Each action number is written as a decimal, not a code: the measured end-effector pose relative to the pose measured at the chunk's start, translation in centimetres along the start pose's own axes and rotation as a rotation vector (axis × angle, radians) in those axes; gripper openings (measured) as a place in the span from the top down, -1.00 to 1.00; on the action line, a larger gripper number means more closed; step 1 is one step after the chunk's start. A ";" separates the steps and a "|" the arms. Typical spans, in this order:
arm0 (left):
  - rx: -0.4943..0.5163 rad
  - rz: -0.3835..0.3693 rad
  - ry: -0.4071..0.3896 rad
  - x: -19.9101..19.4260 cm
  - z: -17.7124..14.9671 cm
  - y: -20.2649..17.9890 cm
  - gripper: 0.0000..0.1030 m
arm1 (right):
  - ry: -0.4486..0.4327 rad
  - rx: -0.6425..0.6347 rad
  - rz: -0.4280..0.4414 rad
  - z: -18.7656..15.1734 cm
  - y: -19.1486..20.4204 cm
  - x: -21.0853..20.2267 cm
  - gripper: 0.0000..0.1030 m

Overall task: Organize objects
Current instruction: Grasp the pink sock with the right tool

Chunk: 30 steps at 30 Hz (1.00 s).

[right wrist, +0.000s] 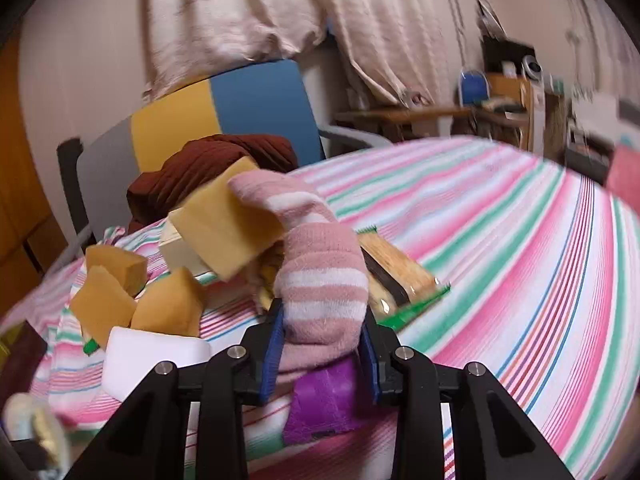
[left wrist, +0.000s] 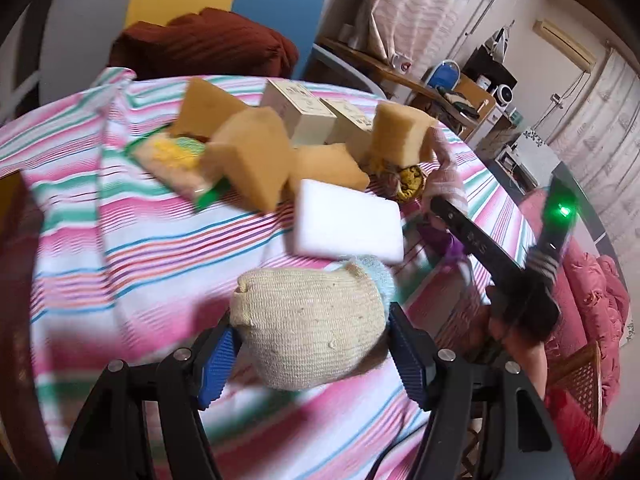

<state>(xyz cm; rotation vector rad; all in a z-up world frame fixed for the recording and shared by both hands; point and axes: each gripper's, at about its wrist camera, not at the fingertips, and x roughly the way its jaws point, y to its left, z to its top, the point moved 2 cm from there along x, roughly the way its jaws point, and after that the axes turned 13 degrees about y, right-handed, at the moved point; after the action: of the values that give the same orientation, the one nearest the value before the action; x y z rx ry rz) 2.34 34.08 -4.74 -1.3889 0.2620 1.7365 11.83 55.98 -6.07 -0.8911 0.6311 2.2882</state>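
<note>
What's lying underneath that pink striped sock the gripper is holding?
Under the pink striped sock, a purple cloth shows on the striped tablecloth. A yellowish patterned item peeks out behind it; the sock covers most of it, so I can't identify it.

A lived-in home room is shown: a curtained window (right wrist: 280,12) at twelve o'clock, a wall air conditioner (left wrist: 564,40) and a cluttered side table (left wrist: 404,76) at two o'clock.

A pink-and-white striped sock (right wrist: 320,280) stands bunched over a purple cloth (right wrist: 324,404), beside tan sponges (right wrist: 224,224).
</note>
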 end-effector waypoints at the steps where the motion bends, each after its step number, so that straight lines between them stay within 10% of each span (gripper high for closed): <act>1: 0.003 -0.006 0.008 0.4 0.3 -0.1 -0.37 | 0.004 0.013 0.008 0.0 -0.2 0.1 0.33; 30: 0.081 0.040 -0.086 1.1 0.2 0.0 -0.28 | -0.031 -0.011 -0.029 -0.6 0.3 -0.5 0.33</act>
<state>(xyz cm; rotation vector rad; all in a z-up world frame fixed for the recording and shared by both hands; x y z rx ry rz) 2.18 34.74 -5.68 -1.2556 0.3110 1.7937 12.16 55.17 -6.06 -0.8629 0.5888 2.2769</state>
